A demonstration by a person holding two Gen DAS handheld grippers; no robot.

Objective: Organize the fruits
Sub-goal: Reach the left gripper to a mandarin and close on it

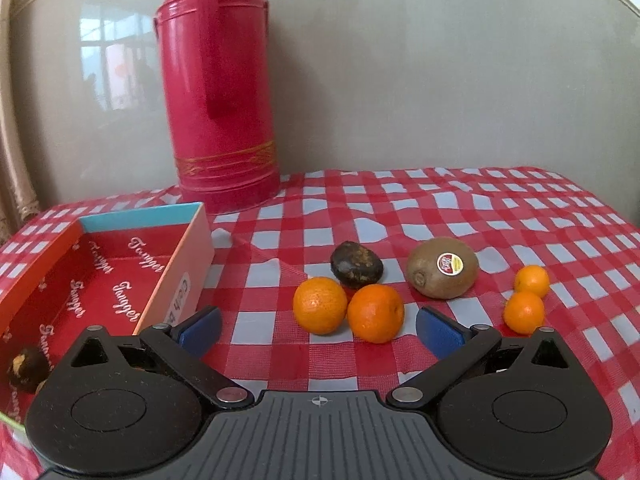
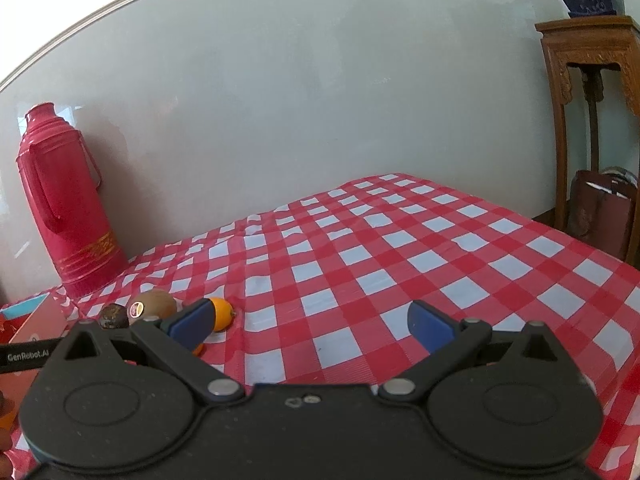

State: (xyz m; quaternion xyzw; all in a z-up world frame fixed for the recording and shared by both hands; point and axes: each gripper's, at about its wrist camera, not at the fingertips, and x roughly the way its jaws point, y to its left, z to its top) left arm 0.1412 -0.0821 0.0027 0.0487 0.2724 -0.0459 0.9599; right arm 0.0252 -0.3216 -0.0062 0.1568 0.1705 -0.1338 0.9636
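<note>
Ahead of our left claw [image 1: 319, 330], whose blue pads [image 1: 438, 336] stand wide apart and hold nothing, two oranges [image 1: 320, 310] lie touching each other on the checked cloth [image 1: 500, 216] of the bench. Just beyond them sits a dark fruit [image 1: 357, 266], touching or nearly touching both. Ahead and to the right of the claw lies a kiwi [image 1: 443, 267] with a sticker facing us, and farther right two small oranges [image 1: 524, 312] sit one behind the other, close together. To the left of this claw an open red box [image 1: 116, 276] rests on the cloth, with another dark fruit [image 1: 28, 368] in its near corner. A red flask [image 1: 218, 92] stands upright beyond the box, against the wall.

Our right claw [image 2: 312, 326] is also spread wide and empty, over bare cloth. Off its left finger we see the kiwi [image 2: 152, 306], a dark fruit [image 2: 114, 316] and one small orange [image 2: 223, 313], partly hidden by that finger. The flask [image 2: 66, 204] stands far left.
</note>
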